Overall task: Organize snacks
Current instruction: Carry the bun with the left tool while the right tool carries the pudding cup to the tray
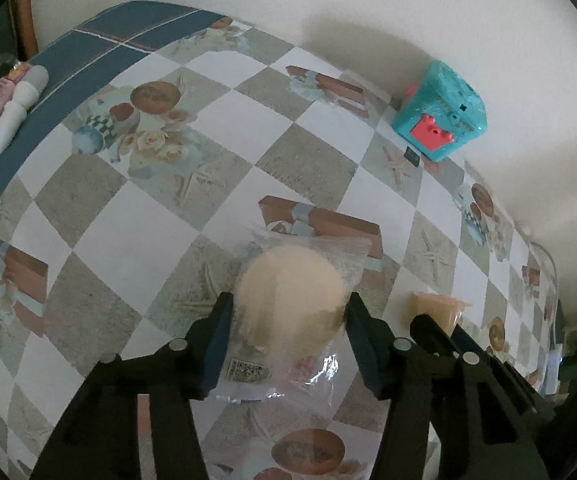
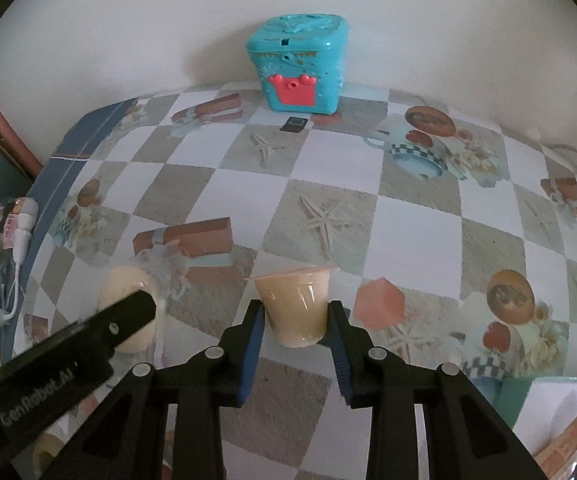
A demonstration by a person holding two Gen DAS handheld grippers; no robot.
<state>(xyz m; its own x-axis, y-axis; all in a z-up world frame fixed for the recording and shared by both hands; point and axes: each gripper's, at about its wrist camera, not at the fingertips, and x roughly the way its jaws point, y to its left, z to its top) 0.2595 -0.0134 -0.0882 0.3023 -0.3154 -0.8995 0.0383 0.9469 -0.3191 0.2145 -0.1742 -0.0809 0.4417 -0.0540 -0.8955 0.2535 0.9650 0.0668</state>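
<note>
White lettering reading "GenRobot.AI" can be made out on the black side of the left gripper (image 2: 128, 320) in the right wrist view; a small printed code label is stuck on the clear wrapper (image 1: 248, 372), too blurry to be read.

Everything is laid out on a table (image 2: 408, 216) covered with a checked oilcloth, grey and white squares printed with starfish, gift boxes and teacups, pushed up against a plain off-white wall (image 2: 128, 20). A turquoise toy box (image 2: 298, 66) with a pink crown clasp is parked at the wall, and a white charger cable (image 1: 12, 112) is left on the blue border.

A pale round bun (image 1: 292, 292) sealed in the clear wrapper is squeezed between the left gripper's blue pads, right on the tabletop. Just beside it, a beige jelly cup (image 2: 296, 304) with a foil-rimmed top is pinched by the right gripper (image 2: 298, 322), tilted a little. A pink cube snack (image 2: 378, 300) is sitting near the cup, untouched.
</note>
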